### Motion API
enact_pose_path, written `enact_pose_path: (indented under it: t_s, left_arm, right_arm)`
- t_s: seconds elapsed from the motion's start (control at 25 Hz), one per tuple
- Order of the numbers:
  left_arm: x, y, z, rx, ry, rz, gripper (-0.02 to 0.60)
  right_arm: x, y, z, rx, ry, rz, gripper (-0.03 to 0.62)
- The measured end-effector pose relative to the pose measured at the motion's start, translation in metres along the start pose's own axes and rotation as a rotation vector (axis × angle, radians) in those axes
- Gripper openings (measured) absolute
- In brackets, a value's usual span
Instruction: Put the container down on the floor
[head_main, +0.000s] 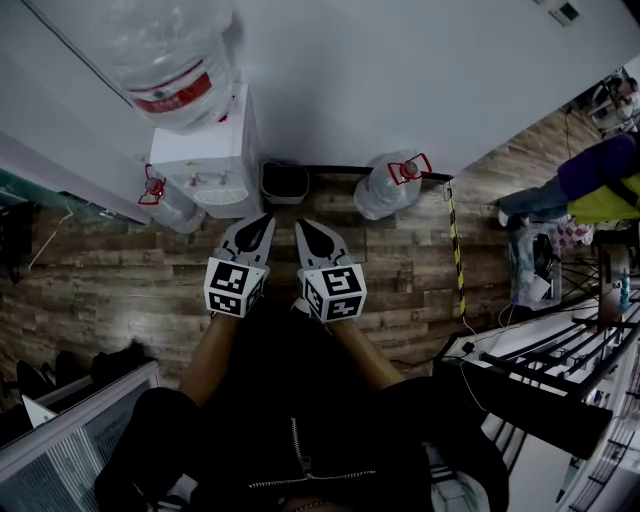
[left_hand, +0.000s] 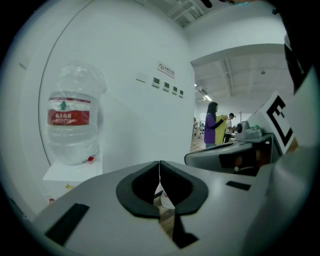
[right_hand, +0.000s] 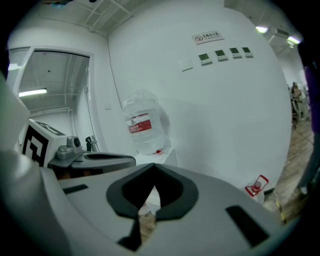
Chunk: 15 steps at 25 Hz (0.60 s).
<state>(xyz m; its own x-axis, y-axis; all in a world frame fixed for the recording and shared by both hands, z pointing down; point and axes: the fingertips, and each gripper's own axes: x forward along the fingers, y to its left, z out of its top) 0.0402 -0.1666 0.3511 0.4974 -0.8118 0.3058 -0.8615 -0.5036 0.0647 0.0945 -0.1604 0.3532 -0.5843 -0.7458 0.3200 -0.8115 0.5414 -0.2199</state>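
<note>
Seemingly with nothing to carry, the left gripper (head_main: 262, 222) and right gripper (head_main: 303, 228) hover side by side, jaws closed and empty, while a water bottle (head_main: 388, 186) stands on the floor (head_main: 120, 270) just beyond.

Grey left hand-held gripper (head_main: 267, 217) and right hand-held gripper (head_main: 300, 225) bear black-and-white marker cubes (head_main: 235, 287).

The left arm (head_main: 212, 352) and the right arm (head_main: 362, 355) reach out in front, side by side, and the left gripper (head_main: 262, 226) and the right gripper (head_main: 307, 232) sit close together, tipped a little down, each with its jaws squeezed together and nothing between them.
</note>
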Motion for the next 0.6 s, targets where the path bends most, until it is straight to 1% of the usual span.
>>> enact_pose_path:
  t_s: [0.32, 0.6]
  left_arm:
    - [-0.001, 0.0078, -0.0009, -0.025, 0.004, 0.023, 0.015]
    - [-0.0006, 0.0056, -0.0039, -0.026, 0.002, 0.026, 0.015]
  right_arm:
    - [0.0054, 0.0081, 0.0096, -0.025, 0.005, 0.028, 0.009]
    - [0.0019, 0.0062, 0.0082, -0.028, 0.001, 0.023, 0.009]
